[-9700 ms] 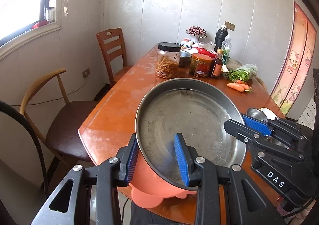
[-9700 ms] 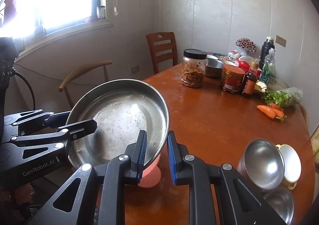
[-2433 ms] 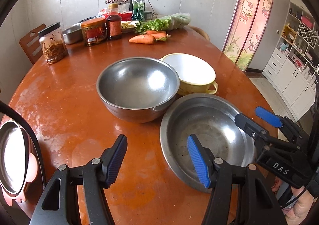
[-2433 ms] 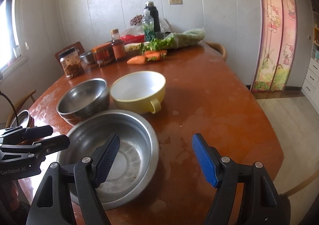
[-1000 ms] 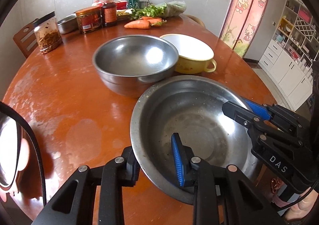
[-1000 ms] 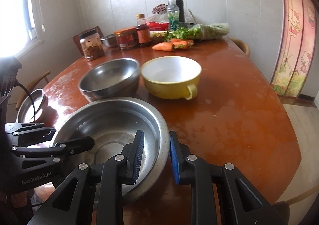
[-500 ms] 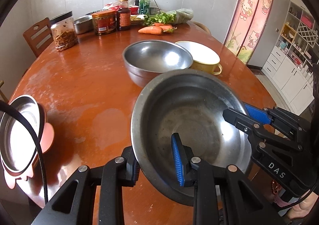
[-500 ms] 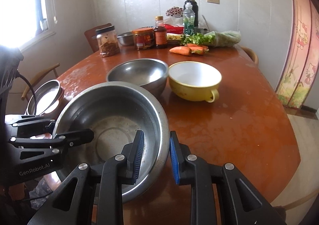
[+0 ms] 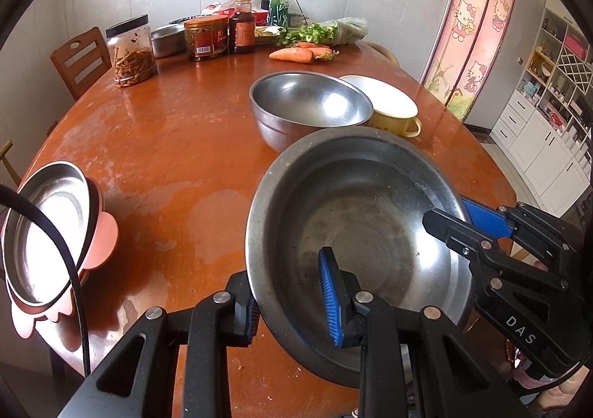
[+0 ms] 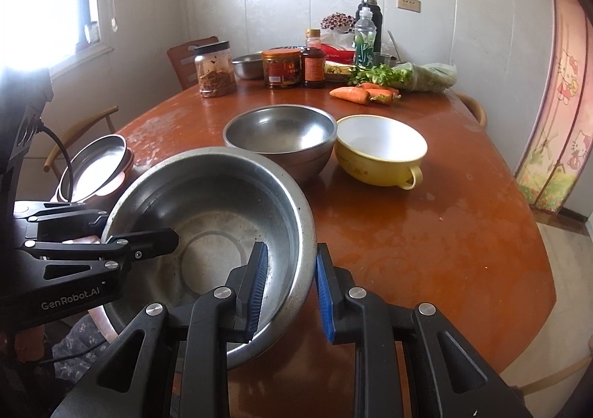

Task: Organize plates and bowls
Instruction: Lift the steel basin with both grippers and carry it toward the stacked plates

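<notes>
Both grippers hold a wide steel basin (image 9: 355, 217) above the table's near edge. My left gripper (image 9: 289, 303) is shut on its near rim, and my right gripper (image 10: 289, 280) is shut on its right rim; the basin also shows in the right wrist view (image 10: 207, 217). A deep steel bowl (image 9: 309, 106) and a yellow bowl with a handle (image 9: 389, 108) stand side by side mid-table. A steel plate stacked on a pink plate (image 9: 44, 229) sits at the table's left edge; this stack also shows in the right wrist view (image 10: 98, 164).
Jars, bottles, a small steel dish (image 9: 168, 38), greens and carrots (image 9: 296, 54) crowd the far end of the brown table (image 9: 166, 143). Wooden chairs (image 9: 79, 60) stand on the left side. A white cabinet (image 9: 548, 143) is at the right.
Both grippers closed on the steel basin's rim and lifted it off the table. It has since moved left and toward the near edge, away from the two bowls.
</notes>
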Tool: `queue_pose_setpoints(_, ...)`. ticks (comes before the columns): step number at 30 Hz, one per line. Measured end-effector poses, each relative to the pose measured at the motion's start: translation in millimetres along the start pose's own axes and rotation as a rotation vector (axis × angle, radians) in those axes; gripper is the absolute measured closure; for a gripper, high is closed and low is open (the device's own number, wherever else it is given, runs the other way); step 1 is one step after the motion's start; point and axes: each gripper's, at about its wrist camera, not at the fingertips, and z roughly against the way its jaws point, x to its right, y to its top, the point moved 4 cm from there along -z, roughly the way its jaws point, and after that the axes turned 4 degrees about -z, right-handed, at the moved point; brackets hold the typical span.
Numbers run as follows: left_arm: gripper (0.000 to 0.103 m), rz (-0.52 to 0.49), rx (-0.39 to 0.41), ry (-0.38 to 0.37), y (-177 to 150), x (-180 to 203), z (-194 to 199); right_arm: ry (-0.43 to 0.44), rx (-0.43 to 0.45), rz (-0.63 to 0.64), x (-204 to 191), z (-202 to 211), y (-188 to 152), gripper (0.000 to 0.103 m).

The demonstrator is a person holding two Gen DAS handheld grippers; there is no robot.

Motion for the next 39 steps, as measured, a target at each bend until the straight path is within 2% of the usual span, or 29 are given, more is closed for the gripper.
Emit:
queue_pose_setpoints(13, 0.074, 0.009, -0.021, 0.014, -3.7, -4.6, -7.3, 0.016, -0.027, 0.008, -2.6, -9.8, -7.6, 0.077)
queue_pose_setpoints(39, 0.074, 0.001, -0.033, 0.013, -2.7, -3.4, -22.8, 0.056, -0.045, -0.06, 7.4, -18.8, -12.1, 0.074)
